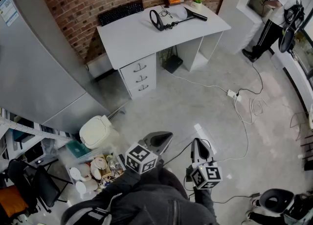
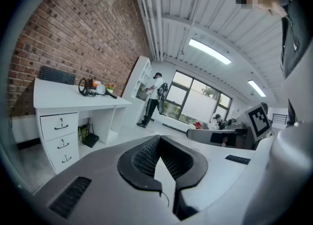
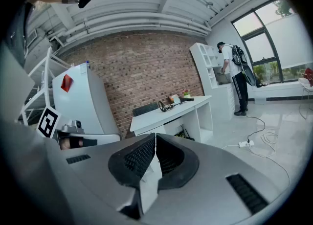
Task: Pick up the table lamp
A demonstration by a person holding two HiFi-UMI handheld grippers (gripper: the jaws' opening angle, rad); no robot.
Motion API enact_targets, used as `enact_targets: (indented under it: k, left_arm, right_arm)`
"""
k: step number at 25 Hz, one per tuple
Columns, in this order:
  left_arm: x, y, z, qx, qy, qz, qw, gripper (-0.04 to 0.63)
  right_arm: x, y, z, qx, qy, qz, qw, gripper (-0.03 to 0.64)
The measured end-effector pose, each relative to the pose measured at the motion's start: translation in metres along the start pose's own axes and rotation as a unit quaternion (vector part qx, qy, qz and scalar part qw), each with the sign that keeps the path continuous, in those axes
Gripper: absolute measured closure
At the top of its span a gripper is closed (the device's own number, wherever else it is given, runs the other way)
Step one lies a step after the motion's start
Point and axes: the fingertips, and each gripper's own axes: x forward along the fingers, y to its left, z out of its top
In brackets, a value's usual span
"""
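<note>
The left claw (image 1: 161, 138) and right claw (image 1: 200, 146) are clenched empty, far from the lamp (image 1: 172, 20) on the worktop (image 1: 132, 40); they should open on approach.

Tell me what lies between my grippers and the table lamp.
In the head view: grey floor crossed by a white cable, then the white desk, on which the table lamp lies.
</note>
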Motion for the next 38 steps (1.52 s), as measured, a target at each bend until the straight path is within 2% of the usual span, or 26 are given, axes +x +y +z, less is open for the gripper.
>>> enact_targets:
  k: [3, 9, 16, 24, 32, 38]
  left_arm:
    - [-0.001, -0.023, -0.01, 0.01, 0.006, 0.002, 0.9999, 0.592]
    - [-0.009, -0.052, -0.027, 0.007, -0.005, 0.011, 0.9999, 0.592]
    - [-0.011, -0.051, -0.037, 0.003, -0.007, 0.02, 0.9998, 0.592]
    - [0.028, -0.005, 0.001, 0.012, -0.015, 0.012, 0.9997, 0.592]
    - [0.077, 0.067, 0.054, 0.018, -0.025, 0.012, 0.9995, 0.592]
    - [0.094, 0.12, 0.09, 0.028, -0.037, 0.005, 0.9989, 0.592]
  right_arm:
    - [-0.02, -0.003, -0.015, -0.001, 0.012, 0.003, 1.0, 0.603]
    - [-0.043, -0.002, -0.039, 0.002, 0.018, 0.022, 1.0, 0.603]
    - [-0.043, -0.006, -0.049, 0.008, 0.014, 0.026, 1.0, 0.601]
    - [0.01, -0.022, -0.021, 0.005, 0.001, 0.028, 1.0, 0.601]
    - [0.106, -0.04, 0.014, 0.001, 0.013, 0.045, 0.999, 0.601]
    - [0.179, -0.041, 0.043, 0.006, 0.003, 0.048, 0.999, 0.601]
